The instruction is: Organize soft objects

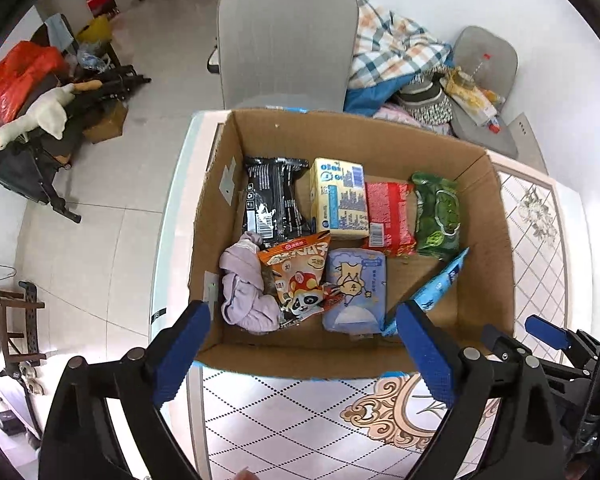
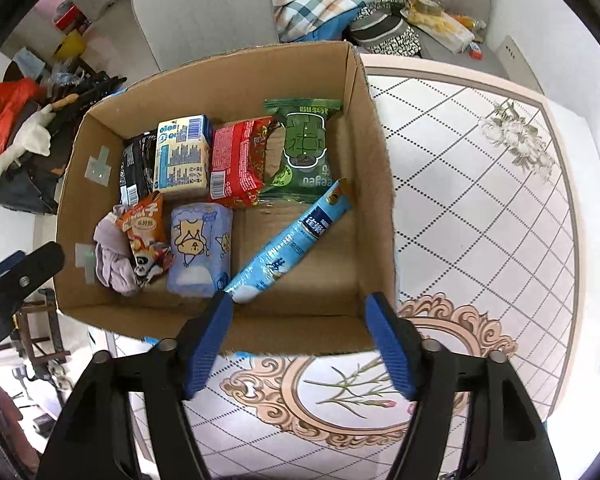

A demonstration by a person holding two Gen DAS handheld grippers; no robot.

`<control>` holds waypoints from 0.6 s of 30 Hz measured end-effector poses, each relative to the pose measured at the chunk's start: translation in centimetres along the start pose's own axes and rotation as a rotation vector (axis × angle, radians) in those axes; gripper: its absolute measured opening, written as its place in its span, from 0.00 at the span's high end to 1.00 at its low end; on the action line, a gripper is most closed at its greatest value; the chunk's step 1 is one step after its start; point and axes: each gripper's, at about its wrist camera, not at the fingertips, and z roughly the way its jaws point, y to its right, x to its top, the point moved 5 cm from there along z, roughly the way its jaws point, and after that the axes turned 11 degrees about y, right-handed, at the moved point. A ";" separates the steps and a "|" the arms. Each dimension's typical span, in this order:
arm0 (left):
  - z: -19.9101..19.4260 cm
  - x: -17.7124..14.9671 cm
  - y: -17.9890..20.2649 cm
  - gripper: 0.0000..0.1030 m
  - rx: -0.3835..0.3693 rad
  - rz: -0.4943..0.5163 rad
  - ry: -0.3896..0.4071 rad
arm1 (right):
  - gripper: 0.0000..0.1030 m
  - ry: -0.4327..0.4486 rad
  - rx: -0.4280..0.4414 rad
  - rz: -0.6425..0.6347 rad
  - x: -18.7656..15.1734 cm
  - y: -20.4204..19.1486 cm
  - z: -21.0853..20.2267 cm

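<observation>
We hold both tools above the near wall of the cardboard box (image 2: 376, 152), which stands on the patterned worktop (image 2: 480, 184); the left tool (image 1: 304, 344) gapes wide with nothing between its blue pads, and the right tool (image 2: 300, 344) is likewise released and empty.

The soft things already lie inside the box: a black packet (image 1: 270, 200), a yellow pack (image 1: 340, 200), a red packet (image 1: 390, 218) and a green pouch (image 1: 438, 216) along the far row; nearer us a lilac cloth (image 1: 246, 292), an orange panda snack bag (image 1: 300, 276) and a pale blue tissue pack (image 1: 356, 288).

The light blue packet (image 2: 288, 240) lies slantwise, its top leaning on the right wall (the one piece out of order, we judge); to do this step well we should come straight down over it, pinch it across its narrow width near the middle, and lay it flat on the bare cardboard floor beside the tissue pack.

The box walls crowd the approach; a grey chair (image 1: 286, 36) with a checked blanket (image 1: 392, 52) stands beyond the box, well clear.
</observation>
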 end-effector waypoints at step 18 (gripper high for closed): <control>-8.2 -0.2 3.3 0.05 0.021 0.049 0.152 | 0.00 0.138 0.011 -0.019 -0.5 1.2 -7.8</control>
